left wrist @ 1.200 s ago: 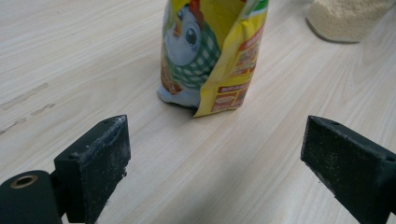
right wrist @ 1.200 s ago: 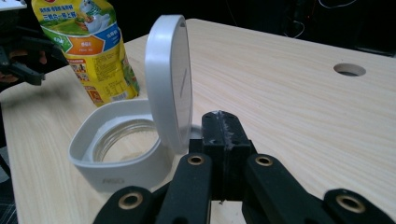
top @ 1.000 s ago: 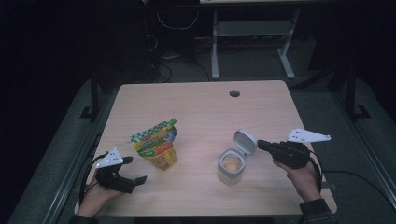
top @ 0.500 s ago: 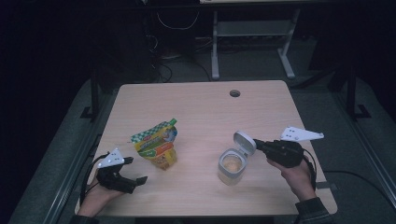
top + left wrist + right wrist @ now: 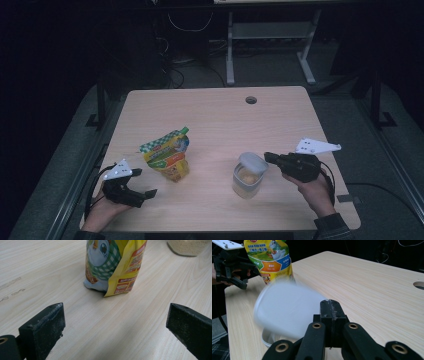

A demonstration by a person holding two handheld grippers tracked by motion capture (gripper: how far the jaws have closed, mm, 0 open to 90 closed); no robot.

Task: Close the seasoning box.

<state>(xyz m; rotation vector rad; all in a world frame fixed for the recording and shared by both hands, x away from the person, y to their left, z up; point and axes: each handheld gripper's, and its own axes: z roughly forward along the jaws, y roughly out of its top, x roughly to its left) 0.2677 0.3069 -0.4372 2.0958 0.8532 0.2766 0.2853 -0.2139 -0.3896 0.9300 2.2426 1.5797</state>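
We see a yellow pouch (image 5: 167, 159) with a green-checked cartoon bird, orange panels and a green top. The tub (image 5: 247, 179) is clear with pale grains; its lid (image 5: 252, 162) is milky white. Both grippers are black on a light wood-grain table (image 5: 210, 115).

dim high view with dark surrounds, evenly lit table (image 5: 215, 115), motion-blurred white lid (image 5: 287, 310)

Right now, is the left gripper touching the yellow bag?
Apart. In the left gripper view, bare table lies between the open jaws and the yellow bag. The high view shows the left gripper short of the bag too.
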